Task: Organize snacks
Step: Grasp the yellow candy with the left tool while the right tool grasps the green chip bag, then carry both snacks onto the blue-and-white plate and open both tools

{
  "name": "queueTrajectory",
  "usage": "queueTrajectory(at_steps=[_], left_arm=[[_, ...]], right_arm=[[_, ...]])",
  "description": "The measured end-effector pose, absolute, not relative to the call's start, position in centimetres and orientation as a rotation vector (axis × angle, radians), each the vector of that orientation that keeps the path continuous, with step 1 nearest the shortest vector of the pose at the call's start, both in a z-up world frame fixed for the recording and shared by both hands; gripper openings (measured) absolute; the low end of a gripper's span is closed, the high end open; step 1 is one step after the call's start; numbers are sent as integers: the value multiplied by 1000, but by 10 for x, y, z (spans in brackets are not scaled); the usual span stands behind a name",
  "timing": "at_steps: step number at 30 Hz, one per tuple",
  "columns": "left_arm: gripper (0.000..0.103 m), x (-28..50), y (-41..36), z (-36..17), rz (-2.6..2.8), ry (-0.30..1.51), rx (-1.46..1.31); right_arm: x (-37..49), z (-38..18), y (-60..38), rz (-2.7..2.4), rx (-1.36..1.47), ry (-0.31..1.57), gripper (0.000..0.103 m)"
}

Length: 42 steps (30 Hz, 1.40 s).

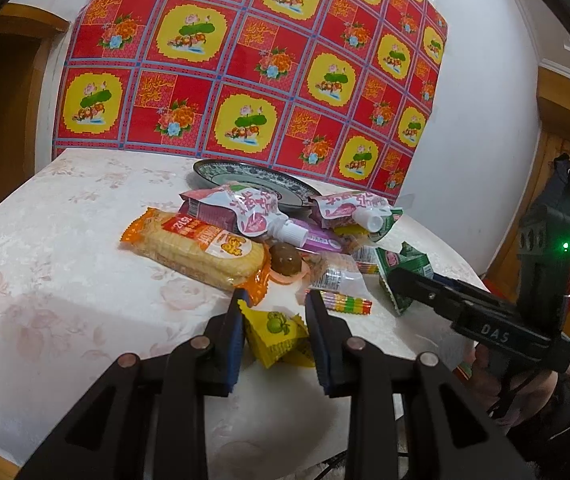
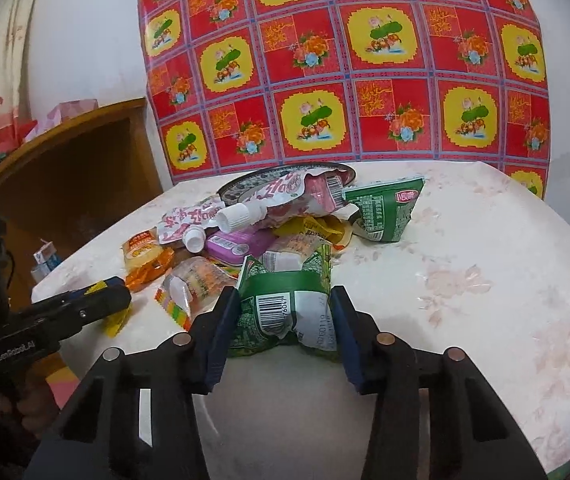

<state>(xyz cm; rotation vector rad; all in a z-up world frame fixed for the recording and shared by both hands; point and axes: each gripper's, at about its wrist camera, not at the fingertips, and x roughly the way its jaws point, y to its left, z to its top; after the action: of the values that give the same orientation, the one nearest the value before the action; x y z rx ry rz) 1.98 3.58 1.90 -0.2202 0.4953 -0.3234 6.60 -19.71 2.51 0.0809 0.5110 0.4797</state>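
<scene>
White floral cloth covers the round table [image 1: 45,264], and behind it hangs a red-and-yellow patterned sheet [image 1: 245,60]. At the table's far edge sits a patterned plate [image 1: 241,174], bare in what shows of it, with the snack heap just in front. Biggest in the heap is the orange pack of rice crackers [image 1: 197,246], lying flat at the left. Two pink-and-white spouted pouches [image 1: 245,210] lean against the plate's near rim. A purple packet [image 2: 237,244] is wedged under them, and one green packet [image 2: 385,210] rests at the heap's right side. Over to the right gripper [image 2: 285,320]: its jaws are pressed in on a second green packet [image 2: 281,308], barcode facing up, crumpled between the blue pads. Left gripper [image 1: 275,328] now: jaws apart, straddling a small yellow sachet [image 1: 275,334] on the cloth, not visibly pinching it. Beside it lies a rainbow-striped candy strip [image 1: 349,304].
</scene>
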Motion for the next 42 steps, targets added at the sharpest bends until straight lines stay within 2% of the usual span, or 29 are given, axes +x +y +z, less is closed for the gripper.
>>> queueTrajectory(at_steps=[17, 33, 42], left_arm=[[30, 19, 20, 80, -369, 413, -77], [30, 109, 40, 121, -318, 576, 19], [30, 187, 35, 117, -348, 703, 49]], right_arm=[[66, 60, -216, 515, 103, 446, 47], [120, 110, -191, 550, -80, 486, 47], [188, 111, -157, 547, -213, 596, 47]])
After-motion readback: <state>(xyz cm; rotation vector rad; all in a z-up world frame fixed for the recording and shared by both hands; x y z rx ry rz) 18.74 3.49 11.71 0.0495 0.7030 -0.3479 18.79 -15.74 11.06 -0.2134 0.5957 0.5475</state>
